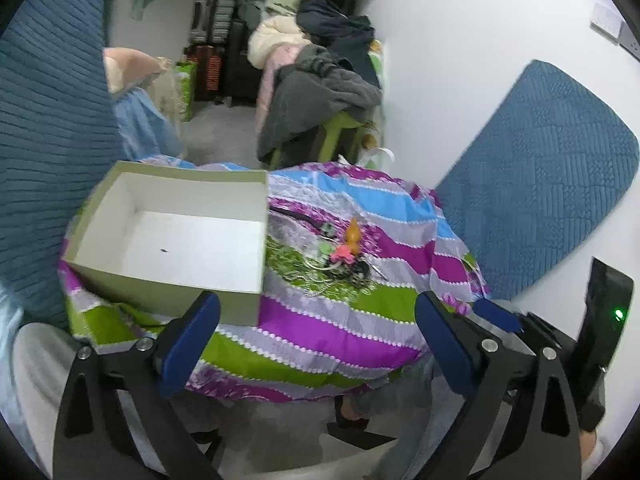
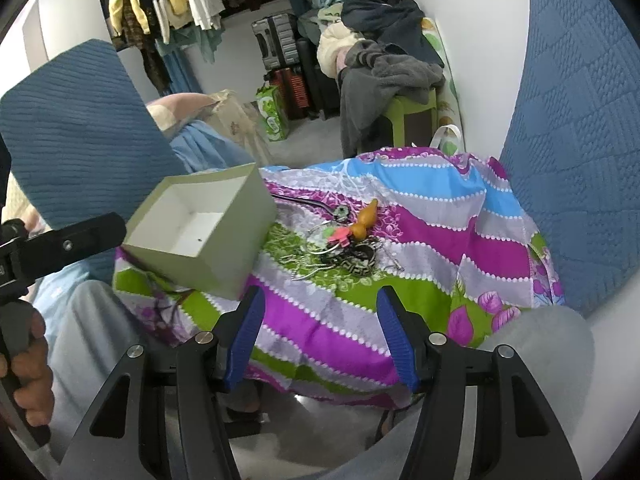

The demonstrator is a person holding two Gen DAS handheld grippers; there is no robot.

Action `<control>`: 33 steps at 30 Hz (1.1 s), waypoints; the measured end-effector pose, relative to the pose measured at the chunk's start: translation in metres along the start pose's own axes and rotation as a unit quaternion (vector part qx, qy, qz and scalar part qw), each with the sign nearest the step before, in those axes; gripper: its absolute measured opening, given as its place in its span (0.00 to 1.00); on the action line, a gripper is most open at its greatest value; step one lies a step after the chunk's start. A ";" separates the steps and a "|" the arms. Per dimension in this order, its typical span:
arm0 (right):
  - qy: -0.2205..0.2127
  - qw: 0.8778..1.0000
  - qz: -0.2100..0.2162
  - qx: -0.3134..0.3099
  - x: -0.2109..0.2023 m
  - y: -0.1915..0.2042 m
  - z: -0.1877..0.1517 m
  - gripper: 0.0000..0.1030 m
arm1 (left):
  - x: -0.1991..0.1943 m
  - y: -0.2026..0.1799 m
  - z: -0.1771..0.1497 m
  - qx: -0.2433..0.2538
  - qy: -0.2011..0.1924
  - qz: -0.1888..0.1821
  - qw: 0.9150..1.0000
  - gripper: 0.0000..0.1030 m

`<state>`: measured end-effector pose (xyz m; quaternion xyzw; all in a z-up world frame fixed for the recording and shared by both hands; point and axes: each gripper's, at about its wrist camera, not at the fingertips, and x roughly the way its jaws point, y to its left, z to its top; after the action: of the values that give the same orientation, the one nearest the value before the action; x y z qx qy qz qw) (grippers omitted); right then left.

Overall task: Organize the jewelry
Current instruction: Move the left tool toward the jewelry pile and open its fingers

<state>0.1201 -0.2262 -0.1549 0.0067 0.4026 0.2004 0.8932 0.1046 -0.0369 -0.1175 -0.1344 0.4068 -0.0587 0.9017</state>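
Observation:
A pile of jewelry (image 1: 342, 258) lies on a striped cloth-covered table (image 1: 320, 332): an orange gourd pendant (image 1: 353, 236), a pink flower piece, silver rings and chains, a dark patterned bangle (image 2: 357, 266). The pile also shows in the right wrist view (image 2: 344, 246). An open, empty pale-green box (image 1: 176, 236) stands left of the pile; it also shows in the right wrist view (image 2: 200, 232). My left gripper (image 1: 316, 336) is open, near the table's front edge, below the box and pile. My right gripper (image 2: 320, 332) is open, in front of the pile.
Blue quilted cushions (image 1: 536, 176) lean against the white wall at right and stand at left (image 2: 80, 132). Behind the table are a green stool with piled clothes (image 1: 320, 92), suitcases and hanging garments (image 2: 160, 4). The person's knees flank the table.

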 end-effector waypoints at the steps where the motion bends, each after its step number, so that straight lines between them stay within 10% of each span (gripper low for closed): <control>1: -0.001 1.000 -0.001 -0.002 0.005 -0.002 0.000 0.55 | 0.004 -0.001 -0.001 0.004 0.002 -0.001 1.000 0.94; 33: 0.104 0.990 0.057 0.071 0.169 -0.094 0.034 0.23 | 0.211 -0.032 0.001 0.064 0.125 -0.063 0.988 0.32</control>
<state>0.2786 -0.2467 -0.2689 0.0721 0.5056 0.2213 0.8308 0.2453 -0.1128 -0.2590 -0.0939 0.5024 -0.1579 0.8449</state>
